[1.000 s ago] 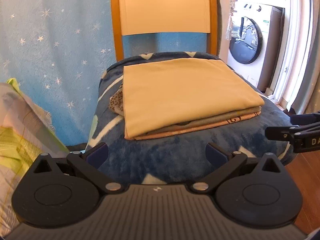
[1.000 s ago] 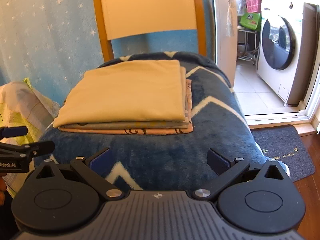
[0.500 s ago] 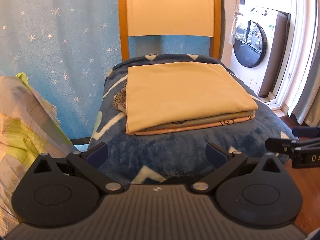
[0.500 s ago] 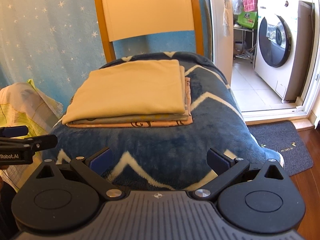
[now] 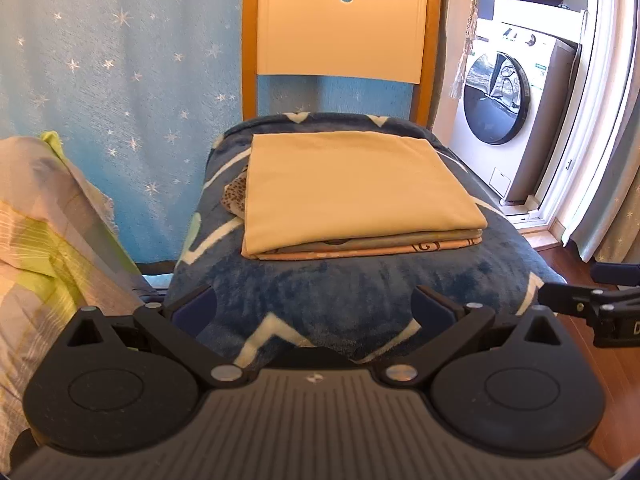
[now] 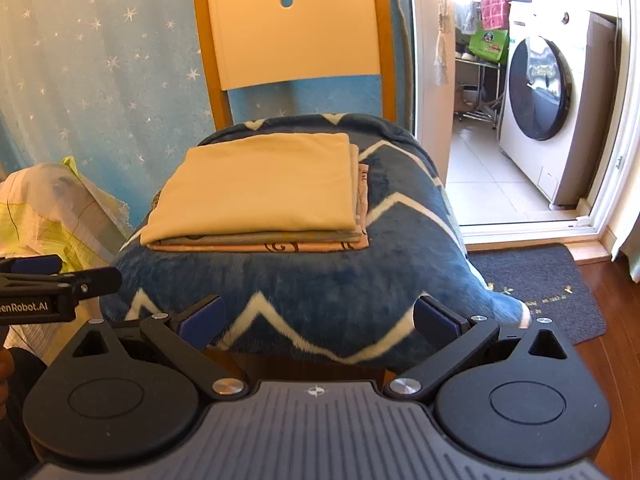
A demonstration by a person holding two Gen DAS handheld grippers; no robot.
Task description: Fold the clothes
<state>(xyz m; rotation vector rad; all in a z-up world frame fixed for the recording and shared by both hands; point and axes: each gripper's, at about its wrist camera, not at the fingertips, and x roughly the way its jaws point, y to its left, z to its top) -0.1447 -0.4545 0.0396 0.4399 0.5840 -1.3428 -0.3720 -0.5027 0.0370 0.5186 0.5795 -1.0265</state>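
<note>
At the far left a crumpled pale cloth with lime-green stripes (image 5: 52, 232) lies heaped below the blue star-speckled curtain (image 5: 120, 80). Beside it, in the right wrist view, the left gripper (image 6: 60, 276) juts in from the left edge, its side printed with white lettering that reads "enRobot.AI", the start cut off by the frame. Its fingers stand wide apart with nothing between them, as its own camera shows.

In the middle a wooden chair (image 5: 340, 24), with an orange frame and a pale back panel pierced by two round holes, carries a dark blue fleece blanket with white zigzags (image 6: 320, 280) draped over its seat. The stack of folded clothes (image 5: 352, 188) rests flat on that blanket: a plain tan piece on top, a grey layer under it, and a peach piece at the bottom with a dark curled print along its edge, too small to read as letters. A leopard-spotted corner (image 5: 234, 200) pokes out on the stack's left.

The right gripper (image 6: 318, 316) hangs in front of the blanket's edge, fingers spread and empty, touching nothing. Right of the chair a doorway shows a white front-loading washing machine (image 6: 540, 92), a green bag (image 6: 488, 44) with print I cannot read, and a dark doormat (image 6: 540, 284) with small illegible gold lettering.
</note>
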